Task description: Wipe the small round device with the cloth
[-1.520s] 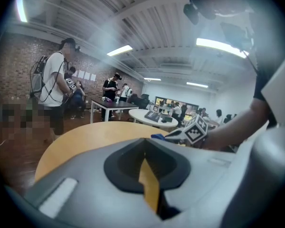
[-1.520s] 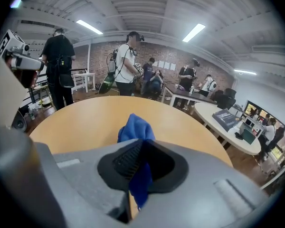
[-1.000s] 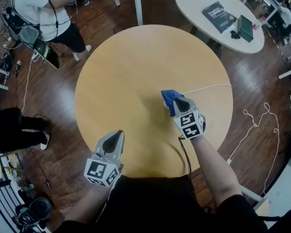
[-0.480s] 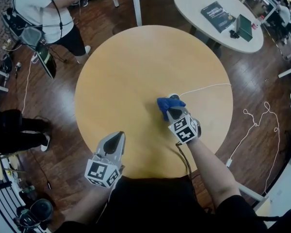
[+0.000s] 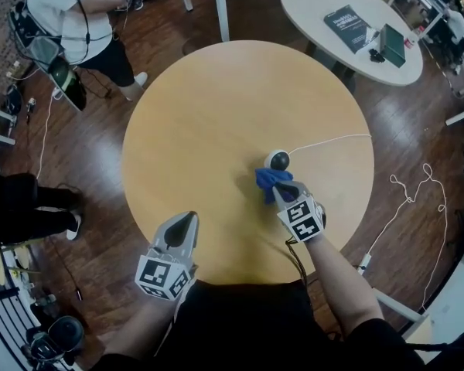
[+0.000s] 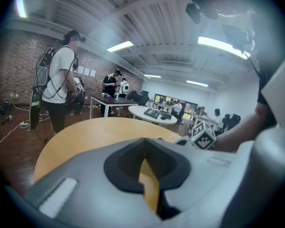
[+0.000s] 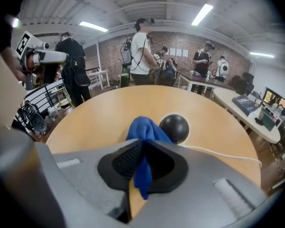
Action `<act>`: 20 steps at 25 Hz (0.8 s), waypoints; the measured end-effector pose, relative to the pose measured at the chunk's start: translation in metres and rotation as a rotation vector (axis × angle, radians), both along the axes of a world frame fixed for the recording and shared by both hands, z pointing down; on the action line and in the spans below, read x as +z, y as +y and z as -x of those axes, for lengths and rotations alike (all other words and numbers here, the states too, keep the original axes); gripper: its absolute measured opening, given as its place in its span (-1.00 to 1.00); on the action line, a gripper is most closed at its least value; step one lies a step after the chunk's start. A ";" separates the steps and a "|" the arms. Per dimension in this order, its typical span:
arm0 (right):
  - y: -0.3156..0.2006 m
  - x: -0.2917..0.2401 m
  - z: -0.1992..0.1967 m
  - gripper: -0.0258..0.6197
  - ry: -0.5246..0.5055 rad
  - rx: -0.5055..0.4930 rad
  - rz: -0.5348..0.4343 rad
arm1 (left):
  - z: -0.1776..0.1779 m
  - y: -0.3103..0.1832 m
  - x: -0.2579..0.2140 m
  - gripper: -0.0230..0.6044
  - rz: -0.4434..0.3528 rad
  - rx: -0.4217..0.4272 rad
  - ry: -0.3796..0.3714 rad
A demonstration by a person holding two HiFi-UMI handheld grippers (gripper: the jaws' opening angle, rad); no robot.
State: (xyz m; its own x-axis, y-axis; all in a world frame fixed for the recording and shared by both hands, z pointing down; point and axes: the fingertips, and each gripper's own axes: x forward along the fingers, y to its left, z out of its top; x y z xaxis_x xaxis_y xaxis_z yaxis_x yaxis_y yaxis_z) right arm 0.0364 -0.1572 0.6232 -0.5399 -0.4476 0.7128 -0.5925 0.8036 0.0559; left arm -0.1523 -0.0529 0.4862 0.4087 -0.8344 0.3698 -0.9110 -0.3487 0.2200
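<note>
The small round dark device (image 5: 278,160) sits on the round wooden table (image 5: 193,114), right of centre, with a white cable (image 5: 332,139) running off to the right. My right gripper (image 5: 283,188) is shut on a bunched blue cloth (image 5: 271,180), which hangs just on the near side of the device. In the right gripper view the cloth (image 7: 145,132) sticks out of the right gripper (image 7: 142,152), and the device (image 7: 175,127) is close beside it on the right. My left gripper (image 5: 185,224) hovers at the table's near edge, shut and empty; its jaws (image 6: 143,151) meet.
A white oval table (image 5: 348,22) at the back right carries a dark book (image 5: 349,27) and a green box (image 5: 392,45). A person (image 5: 69,14) stands beyond the table's far left. Thin white cables (image 5: 417,184) lie on the wooden floor to the right.
My right gripper has drawn the blue cloth back toward me, off the device, which is now uncovered. The left gripper has stayed put.
</note>
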 end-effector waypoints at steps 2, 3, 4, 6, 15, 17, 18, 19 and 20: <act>-0.011 -0.031 -0.001 -0.85 -0.038 0.016 -0.068 | -0.002 -0.004 -0.001 -0.92 -0.007 0.001 0.005; -0.018 -0.045 -0.002 -0.85 -0.058 0.031 -0.098 | -0.003 -0.005 -0.001 -0.92 -0.009 0.001 0.007; -0.026 -0.057 -0.003 -0.85 -0.075 0.048 -0.128 | -0.004 -0.006 -0.001 -0.92 -0.011 0.003 0.008; -0.044 -0.074 -0.009 -0.85 -0.091 0.087 -0.177 | -0.006 -0.006 -0.002 -0.92 -0.013 0.006 0.008; -0.081 -0.047 -0.015 -0.85 -0.005 0.106 -0.183 | 0.003 0.001 -0.002 -0.92 0.004 -0.021 -0.014; -0.082 -0.040 -0.013 -0.85 0.025 0.085 -0.180 | 0.005 0.002 -0.001 -0.92 0.011 -0.029 -0.017; -0.083 -0.037 -0.014 -0.85 0.033 0.086 -0.182 | 0.006 0.002 -0.001 -0.92 0.014 -0.031 -0.018; -0.084 -0.035 -0.016 -0.85 0.035 0.096 -0.182 | 0.005 0.001 0.000 -0.92 0.015 -0.032 -0.018; -0.086 -0.033 -0.019 -0.85 0.033 0.110 -0.180 | 0.004 0.001 0.000 -0.92 0.017 -0.032 -0.018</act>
